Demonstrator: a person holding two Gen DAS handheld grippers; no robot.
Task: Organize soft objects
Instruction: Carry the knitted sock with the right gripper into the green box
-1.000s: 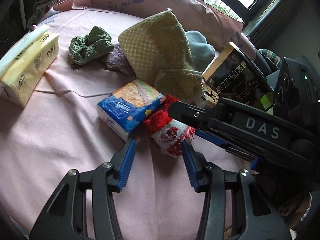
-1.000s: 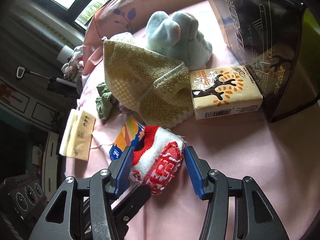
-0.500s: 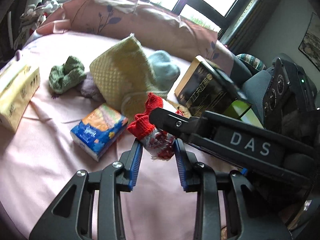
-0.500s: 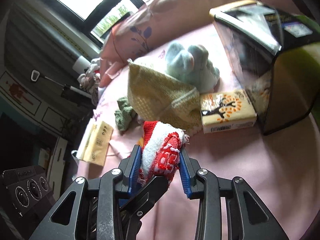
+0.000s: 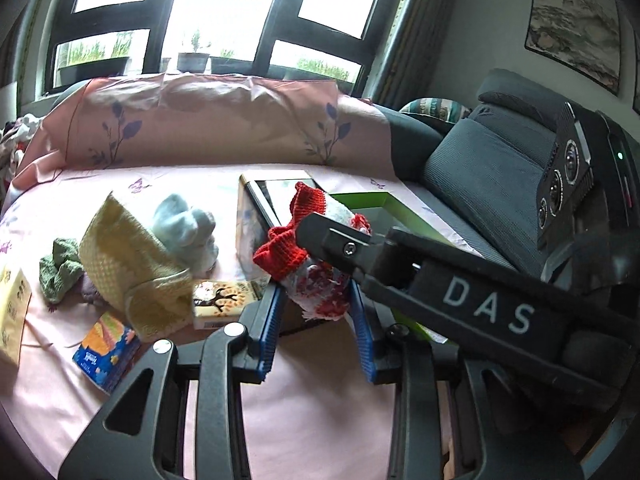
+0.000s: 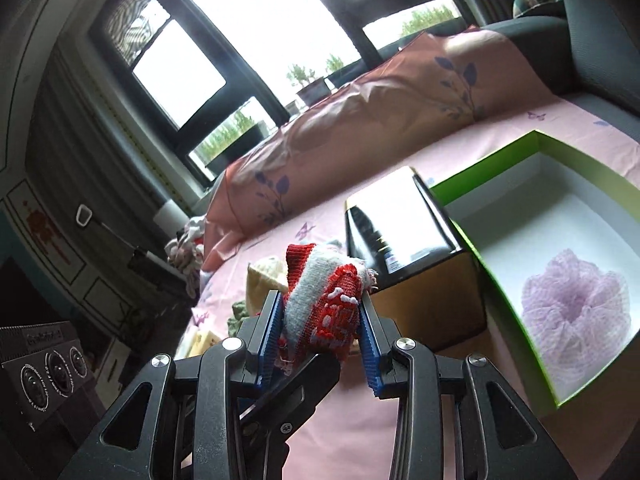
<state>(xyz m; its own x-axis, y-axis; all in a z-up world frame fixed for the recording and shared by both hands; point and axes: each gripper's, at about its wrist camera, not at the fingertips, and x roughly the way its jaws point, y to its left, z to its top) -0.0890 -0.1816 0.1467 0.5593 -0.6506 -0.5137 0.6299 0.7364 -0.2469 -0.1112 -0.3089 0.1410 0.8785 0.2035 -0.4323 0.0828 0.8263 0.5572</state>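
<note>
Red-white sock [image 6: 324, 304] — knitted, bunched, pinched between ribbed blue pads [image 6: 272, 332].

Your two grippers meet on the sock [image 6: 326, 304], raised above the bed [image 6: 400, 420]. Right of it, the open box [image 6: 500, 160] holds the mesh puff [image 6: 576, 300]; the dark carton [image 6: 400, 220] stands against its left wall. The towel [image 5: 120, 248] lies further left.

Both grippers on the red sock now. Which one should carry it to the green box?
Right, probably. The right gripper clamps the red sock, and its view shows the open green box just beside it. The left gripper also clamps the sock, but the right gripper's arm crosses in front.
</note>
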